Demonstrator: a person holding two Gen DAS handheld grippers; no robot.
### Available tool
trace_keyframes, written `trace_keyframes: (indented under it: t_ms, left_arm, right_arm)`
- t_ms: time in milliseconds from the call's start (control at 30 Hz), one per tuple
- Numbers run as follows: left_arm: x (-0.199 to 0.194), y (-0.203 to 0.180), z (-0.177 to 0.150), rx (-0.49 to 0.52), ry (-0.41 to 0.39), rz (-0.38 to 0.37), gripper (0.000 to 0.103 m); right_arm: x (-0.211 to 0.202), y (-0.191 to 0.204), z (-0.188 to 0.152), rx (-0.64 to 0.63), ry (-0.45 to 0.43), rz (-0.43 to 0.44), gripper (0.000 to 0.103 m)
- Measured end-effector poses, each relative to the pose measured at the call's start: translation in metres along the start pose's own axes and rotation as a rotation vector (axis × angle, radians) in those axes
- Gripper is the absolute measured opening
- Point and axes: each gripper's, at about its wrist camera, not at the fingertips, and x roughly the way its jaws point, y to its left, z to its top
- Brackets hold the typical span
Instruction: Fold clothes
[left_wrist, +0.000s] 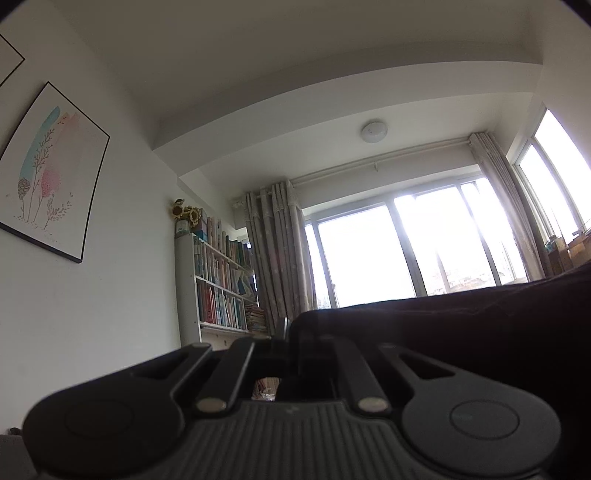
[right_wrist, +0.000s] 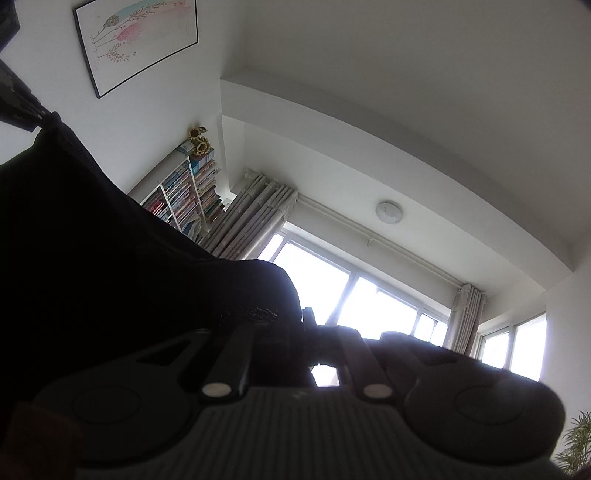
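Fingers of both grippers appear drawn together on a dark garment (right_wrist: 110, 258), though each pinch point sits in deep shadow and the contact itself can only be inferred. On the left gripper (left_wrist: 291, 332) the cloth meets the fingertips and runs off to the right as a taut, near-level edge; on the right gripper (right_wrist: 306, 317) the same dark cloth comes in from the left, bunched just short of the tips. Both cameras tilt up toward the ceiling, so the garment is judged to be held aloft, stretched between the two grippers. Whether this is a lift to spread the piece out or a carry partway through a fold, the views do not settle. Either way, sound handling calls for even tension between the two holds, both corners kept level, and no twist along the top edge — a slack side would leave a crooked crease. No table, bed or other working surface shows in either view. Room noted: white walls, a framed print (left_wrist: 48, 173) of pale feathery plants, a bookshelf (left_wrist: 218, 284) full of books with sunflowers on top, beige curtains (left_wrist: 277, 251), a wide bright window (left_wrist: 406, 247), a round ceiling light (left_wrist: 374, 132) — and a green plant (right_wrist: 576, 439) at the lower right of the right wrist view.
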Motion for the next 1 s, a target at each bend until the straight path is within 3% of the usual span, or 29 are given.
trace_keyframes:
  t_ms: [133, 300, 600, 767, 867, 967, 1000]
  left_arm:
    - [0.044, -0.025, -0.054, 0.049, 0.109, -0.029, 0.004]
    - [0.098, -0.056, -0.122, 0.109, 0.246, -0.064, 0.005]
    - [0.229, -0.158, -0.324, 0.294, 0.576, -0.099, 0.005]
    - [0.268, -0.207, -0.4, 0.397, 0.704, -0.099, 0.005]
    - [0.282, -0.224, -0.436, 0.396, 0.795, -0.101, 0.006]
    - [0.296, -0.224, -0.459, 0.321, 0.88, -0.108, 0.015]
    - [0.301, -0.216, -0.463, 0.252, 0.913, -0.102, 0.032]
  right_arm:
    - [0.025, 0.015, -0.049, 0.015, 0.096, 0.032, 0.005]
    - [0.09, 0.056, -0.129, 0.008, 0.276, 0.067, 0.005]
    - [0.188, 0.159, -0.275, -0.051, 0.62, 0.124, 0.005]
    - [0.201, 0.198, -0.314, -0.139, 0.769, 0.14, 0.005]
    - [0.212, 0.217, -0.34, -0.18, 0.848, 0.169, 0.005]
    - [0.213, 0.233, -0.365, -0.214, 0.894, 0.18, 0.005]
    - [0.213, 0.237, -0.371, -0.22, 0.91, 0.175, 0.005]
